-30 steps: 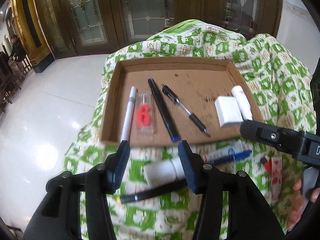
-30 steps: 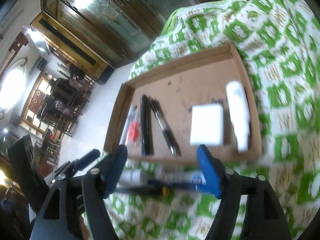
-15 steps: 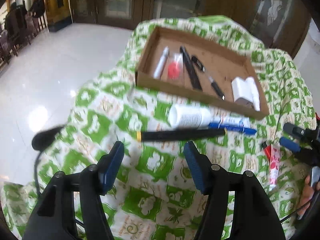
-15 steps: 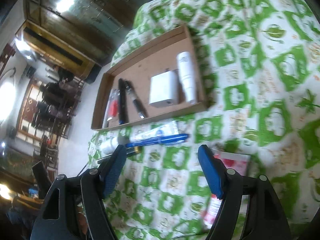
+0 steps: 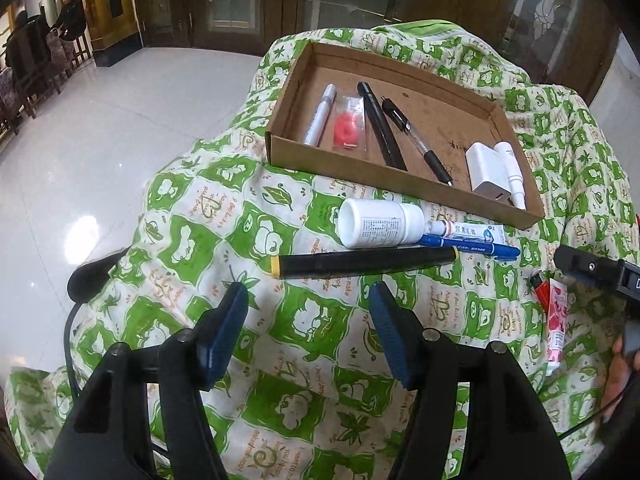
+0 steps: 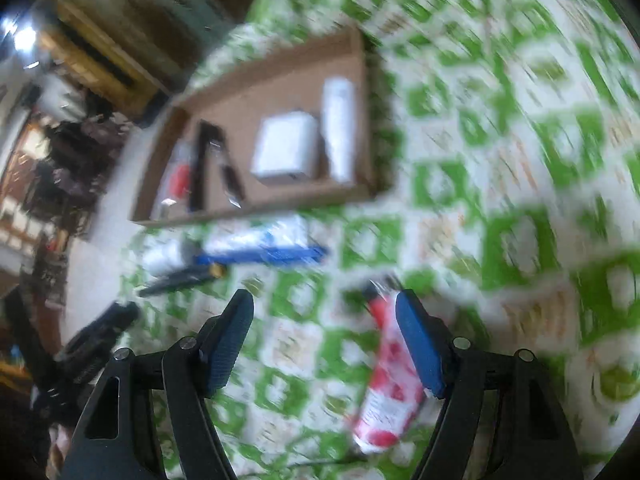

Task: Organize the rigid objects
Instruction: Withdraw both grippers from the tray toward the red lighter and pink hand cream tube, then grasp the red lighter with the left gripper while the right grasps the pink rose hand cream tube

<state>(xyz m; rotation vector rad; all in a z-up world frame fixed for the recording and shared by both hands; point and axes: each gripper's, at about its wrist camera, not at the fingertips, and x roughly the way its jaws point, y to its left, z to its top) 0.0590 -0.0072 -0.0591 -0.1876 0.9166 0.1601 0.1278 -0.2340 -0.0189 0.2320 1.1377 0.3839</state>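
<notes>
Left wrist view: the left hand-held gripper [image 5: 308, 304] hovers with its blue pads apart and nothing between them, just short of the long black marker with a yellow end band [image 5: 362, 263].
Right wrist view: blurred; the right hand-held gripper [image 6: 324, 320] is spread wide and empty, with the pink-and-white flowered tube [image 6: 390, 376] lying on the cloth by its right pad.
Surface: a green-and-white patterned quilted cloth [image 5: 192, 216] over a soft, lumpy bench, so loose things may sink or roll a little.
Shallow brown cardboard tray [image 5: 400, 190]: already holds a white marker pen [image 5: 320, 114], a red item in a clear packet [image 5: 347, 130], a black pen [image 5: 382, 128], a clear-barrelled pen [image 5: 416, 140], a white square charger block [image 5: 486, 170] and a small white tube [image 5: 512, 172].
Loose things, just outside the tray's near wall: a white plastic pill bottle lying on its side [image 5: 378, 224], a small white ointment tube [image 5: 470, 230], a blue pen [image 5: 468, 246] and the black marker, packed side by side and touching.
Further right: a red lighter [image 5: 540, 290] beside the flowered tube.
Black marker, handling: probably light, stiff and smooth; round, so likely to roll. Best pinched across the middle of the barrel.
Pill bottle, handling: likely light, rigid and slick; grip across the body, not the cap.
Flowered tube, handling: looks soft and squashy; take it gently near the middle.
</notes>
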